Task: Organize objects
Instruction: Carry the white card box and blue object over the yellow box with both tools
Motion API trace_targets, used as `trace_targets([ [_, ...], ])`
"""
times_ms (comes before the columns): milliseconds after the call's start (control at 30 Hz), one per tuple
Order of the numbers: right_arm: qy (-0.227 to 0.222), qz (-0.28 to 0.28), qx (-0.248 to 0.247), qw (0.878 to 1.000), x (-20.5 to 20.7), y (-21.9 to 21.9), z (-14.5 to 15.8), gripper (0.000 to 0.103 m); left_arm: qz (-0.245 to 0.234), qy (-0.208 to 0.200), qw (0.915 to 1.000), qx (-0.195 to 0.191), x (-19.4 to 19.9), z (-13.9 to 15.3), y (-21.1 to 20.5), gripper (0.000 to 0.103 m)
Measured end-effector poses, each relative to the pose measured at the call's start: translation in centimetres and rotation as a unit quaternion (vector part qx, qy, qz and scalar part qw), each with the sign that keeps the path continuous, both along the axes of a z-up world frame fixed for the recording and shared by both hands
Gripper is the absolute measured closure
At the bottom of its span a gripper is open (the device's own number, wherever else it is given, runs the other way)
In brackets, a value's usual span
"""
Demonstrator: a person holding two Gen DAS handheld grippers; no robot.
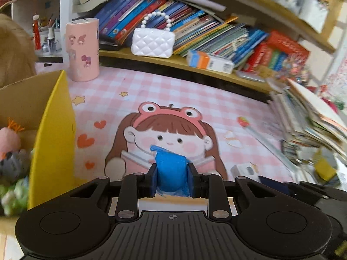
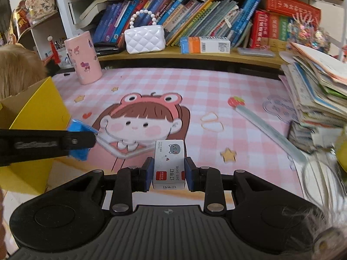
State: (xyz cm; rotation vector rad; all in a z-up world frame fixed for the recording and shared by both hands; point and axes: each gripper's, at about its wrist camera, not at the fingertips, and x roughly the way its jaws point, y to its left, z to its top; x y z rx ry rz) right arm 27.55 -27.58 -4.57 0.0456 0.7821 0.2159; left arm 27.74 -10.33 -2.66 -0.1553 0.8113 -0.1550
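My left gripper (image 1: 172, 171) is shut on a blue crumpled object (image 1: 171, 169), held above the pink checked desk mat (image 1: 173, 99). From the right wrist view the same left gripper (image 2: 86, 139) reaches in from the left edge, the blue object (image 2: 79, 127) sticking out above and below its fingers. My right gripper (image 2: 169, 169) is shut on a small white staple box (image 2: 169, 162) with a grey cat print and a red label. A yellow cardboard box (image 1: 52, 134) stands at the left, with plush toys (image 1: 10, 151) inside.
A pink cylinder holder (image 1: 83, 49) stands at the back left. A white quilted purse (image 1: 153, 41) and an orange-blue carton (image 1: 209, 61) sit on the shelf with several books. A stack of books (image 2: 318, 95) fills the right side. A strawberry-topped ruler (image 2: 266, 127) lies on the mat.
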Motion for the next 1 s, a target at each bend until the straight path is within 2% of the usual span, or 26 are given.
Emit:
trace_targets([
  [200, 0.016, -0.007, -0.021, 1.000, -4.8, 1.7, 0.8, 0.075, -0.026, -0.016, 0.9995, 0.009, -5.6, 1.1, 1.8, 0.078],
  [433, 0.030, 0.017, -0.024, 0.999, -10.6, 6.3, 1.3, 0.075, -0.038, -0.031, 0.9981, 0.039, -11.7, 1.2, 5.2, 0.078],
  [533, 0.029, 0.037, -0.027, 0.999, -12.9, 8.8, 1.7, 0.074, -0.031, -0.042, 0.9974, 0.051, -14.3, 1.5, 6.9, 0.078],
  [1000, 0.018, 0.090, -0.025, 0.995, -20.5, 17.7, 3.2, 0.074, 0.036, -0.048, 0.9974, 0.039, -22.7, 2.6, 16.0, 0.078],
])
